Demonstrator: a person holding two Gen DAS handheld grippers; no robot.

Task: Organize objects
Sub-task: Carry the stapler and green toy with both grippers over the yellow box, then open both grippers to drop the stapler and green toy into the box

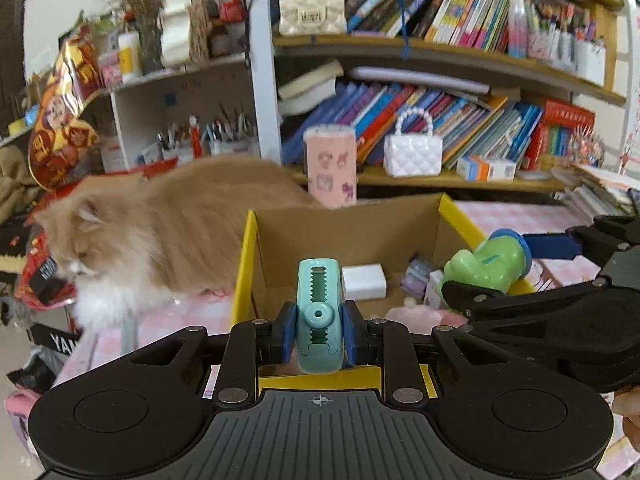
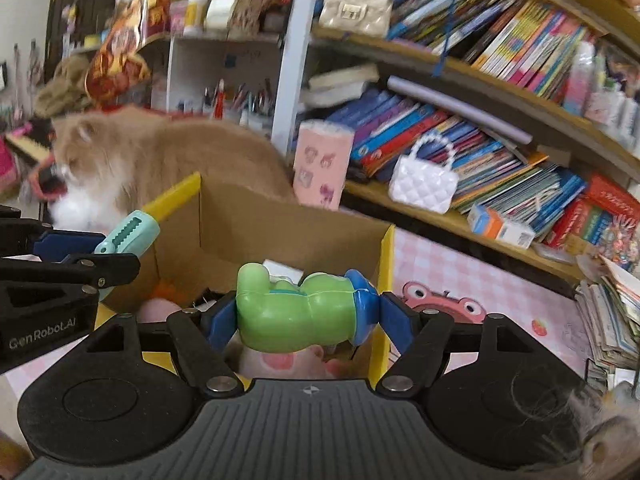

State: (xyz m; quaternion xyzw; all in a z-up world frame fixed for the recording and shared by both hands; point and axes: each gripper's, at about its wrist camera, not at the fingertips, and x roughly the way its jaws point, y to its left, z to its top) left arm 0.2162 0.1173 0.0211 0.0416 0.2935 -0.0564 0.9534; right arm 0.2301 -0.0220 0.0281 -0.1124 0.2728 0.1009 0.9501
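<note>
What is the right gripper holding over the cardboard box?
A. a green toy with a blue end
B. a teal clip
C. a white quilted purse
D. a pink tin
A: in the right wrist view the right gripper is clamped on the green toy above the box; the teal clip sits in the left gripper.

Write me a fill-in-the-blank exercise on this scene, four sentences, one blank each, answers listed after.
1. The left claw is shut on a teal ____.
2. The right claw grips a toy whose body is coloured ____.
3. Both claws hover at a cardboard box whose rim is coloured ____.
4. The animal beside the box is a fluffy ____.

Missing words: clip; green; yellow; cat
</note>
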